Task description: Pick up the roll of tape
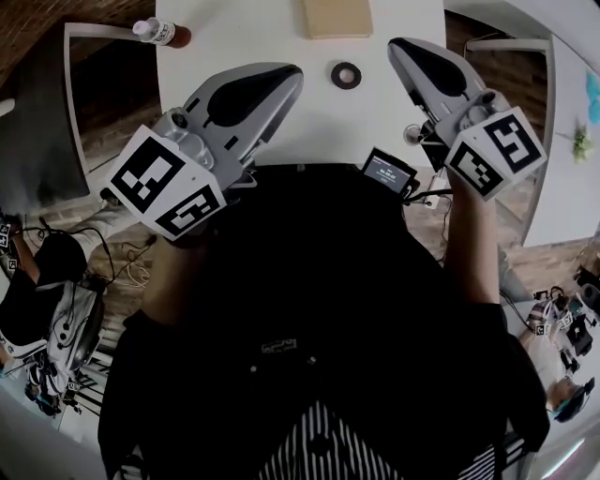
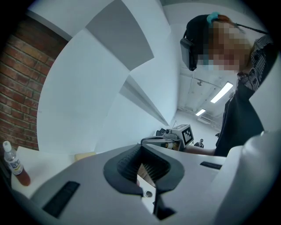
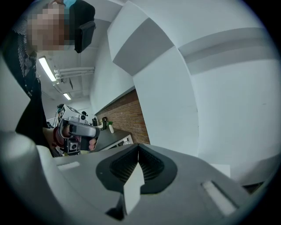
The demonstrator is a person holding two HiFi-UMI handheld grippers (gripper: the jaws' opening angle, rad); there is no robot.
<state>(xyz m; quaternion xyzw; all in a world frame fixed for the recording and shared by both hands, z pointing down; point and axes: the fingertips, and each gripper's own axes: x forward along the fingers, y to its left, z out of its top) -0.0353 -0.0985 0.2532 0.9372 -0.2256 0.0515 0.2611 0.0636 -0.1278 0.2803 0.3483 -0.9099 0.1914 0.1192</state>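
Head view: a small dark ring-shaped roll of tape lies flat on the white bench, untouched, so in my judgement the pick-up has not yet begun.

The grey left claw hangs to the left of the tape and apart from it. The grey right claw hangs to the right of the tape, also apart from it. Neither tip points at the tape.

In the left gripper view the ribbed pads meet at their tips with nothing between them. The right gripper view shows the same, jaws pressed together and empty.

A flat tan cardboard block sits just beyond the tape. A clear plastic bottle with reddish liquid lies well apart from the tape, to its left. A small black device with a lit screen sits on the person's side of the tape.

Everything is left to do: one claw must part its jaws, come down over the tape's rim, close on it and lift.
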